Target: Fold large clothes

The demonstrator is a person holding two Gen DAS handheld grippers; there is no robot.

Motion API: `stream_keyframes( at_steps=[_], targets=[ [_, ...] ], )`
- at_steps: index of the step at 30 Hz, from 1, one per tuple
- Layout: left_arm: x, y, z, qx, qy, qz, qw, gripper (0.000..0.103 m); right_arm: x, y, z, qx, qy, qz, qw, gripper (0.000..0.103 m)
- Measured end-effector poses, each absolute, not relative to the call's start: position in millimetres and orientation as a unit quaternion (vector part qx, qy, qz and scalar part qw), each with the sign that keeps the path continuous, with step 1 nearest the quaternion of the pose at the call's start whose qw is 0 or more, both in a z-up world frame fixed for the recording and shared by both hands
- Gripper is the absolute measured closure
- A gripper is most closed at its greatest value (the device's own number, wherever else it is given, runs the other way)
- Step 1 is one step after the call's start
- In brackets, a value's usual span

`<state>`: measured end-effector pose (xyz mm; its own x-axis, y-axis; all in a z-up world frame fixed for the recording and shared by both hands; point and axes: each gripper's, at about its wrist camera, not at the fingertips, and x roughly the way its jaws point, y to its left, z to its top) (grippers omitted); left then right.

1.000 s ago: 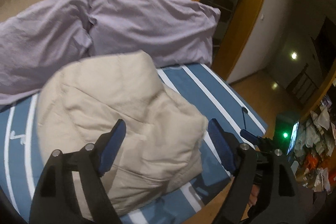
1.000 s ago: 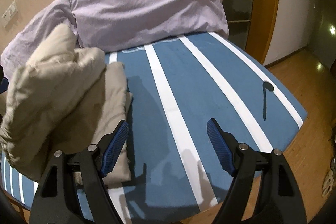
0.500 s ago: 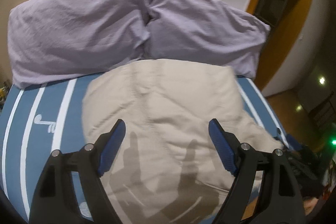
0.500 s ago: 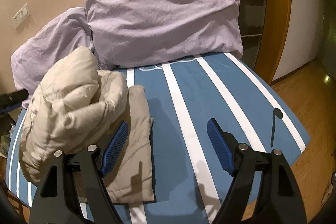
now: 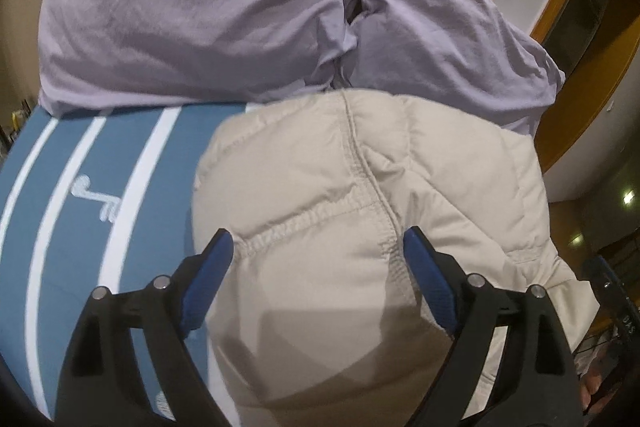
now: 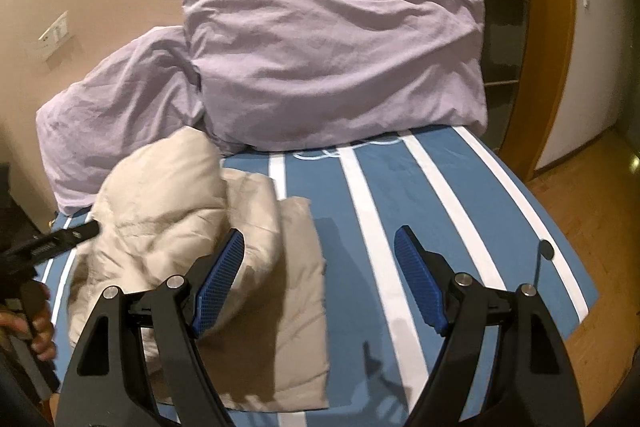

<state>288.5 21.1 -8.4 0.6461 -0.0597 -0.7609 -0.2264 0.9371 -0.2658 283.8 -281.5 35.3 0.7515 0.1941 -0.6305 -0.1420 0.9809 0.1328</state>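
Left gripper (image 5: pixel 316 271) jaws just widened, apart above the beige padded jacket (image 5: pixel 360 227), right gripper (image 6: pixel 320 279) jaws apart, empty, jacket bundled on the bed's (image 6: pixel 460 207) left, two lilac pillows (image 6: pixel 332 67) far behind.

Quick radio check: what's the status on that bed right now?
Left gripper open, fingers just widening over beige puffy jacket, nothing pinched. Right gripper open, empty. Jacket bunched on striped bedspread. Two lilac pillows close behind.
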Motion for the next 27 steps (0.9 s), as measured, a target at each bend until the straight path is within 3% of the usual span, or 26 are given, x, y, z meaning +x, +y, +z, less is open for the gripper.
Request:
stream_keyframes(
  at_steps=[8,10,12,15,27],
  targets=[
    [295,-7,-21,-0.141,0.421,0.037,0.895,0.016,291,-258,40,0.029,0.343,0.120,0.931,0.027],
    [296,-15,-23,-0.133,0.422,0.032,0.896,0.016,292,-254,39,0.029,0.345,0.129,0.929,0.036],
    [296,-24,-24,-0.123,0.421,0.026,0.898,0.016,294,-249,37,0.031,0.350,0.140,0.926,0.052],
    [295,-40,-27,-0.101,0.419,0.016,0.902,0.016,297,-243,29,0.031,0.356,0.149,0.922,0.066],
    [293,-55,-27,-0.074,0.410,-0.002,0.909,0.016,307,-237,-30,0.007,0.382,0.127,0.915,0.069]
  ],
)
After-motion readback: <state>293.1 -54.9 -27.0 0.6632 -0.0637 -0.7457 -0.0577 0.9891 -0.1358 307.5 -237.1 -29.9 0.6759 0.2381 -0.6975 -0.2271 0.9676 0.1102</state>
